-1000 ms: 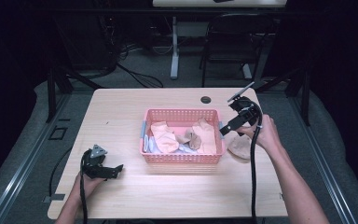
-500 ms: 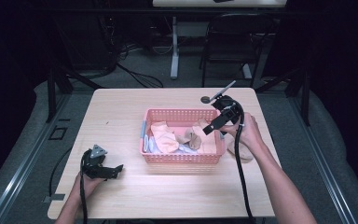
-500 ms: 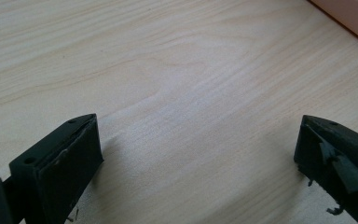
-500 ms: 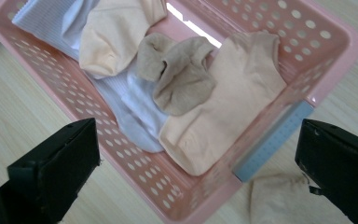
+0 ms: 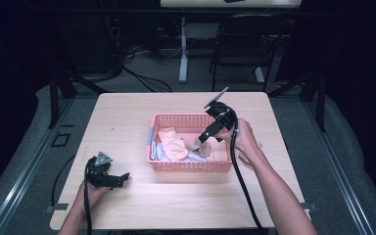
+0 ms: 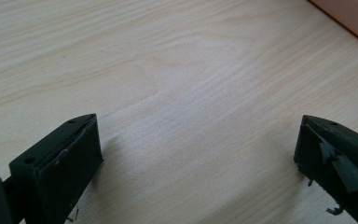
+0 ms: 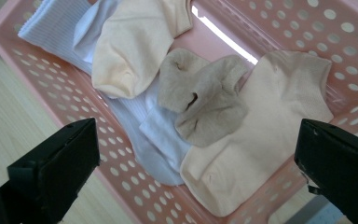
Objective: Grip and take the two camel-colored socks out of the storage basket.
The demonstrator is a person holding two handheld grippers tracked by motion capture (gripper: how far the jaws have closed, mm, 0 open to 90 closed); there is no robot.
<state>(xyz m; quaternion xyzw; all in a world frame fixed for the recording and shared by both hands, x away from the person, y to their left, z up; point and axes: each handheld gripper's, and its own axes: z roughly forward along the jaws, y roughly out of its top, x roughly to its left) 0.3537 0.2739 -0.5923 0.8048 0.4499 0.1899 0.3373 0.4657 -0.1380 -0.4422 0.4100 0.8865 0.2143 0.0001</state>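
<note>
The right gripper (image 5: 203, 138) hung tilted down over the right half of the pink basket (image 5: 190, 165), its jaws spread wide above a crumpled tan sock (image 7: 204, 95) that lay among cream and white socks inside. The right forearm reached in from the basket's near right. The left gripper (image 5: 122, 177), jaws likewise spread, rested low on the table (image 5: 127, 112) near the basket's left corner.
</note>
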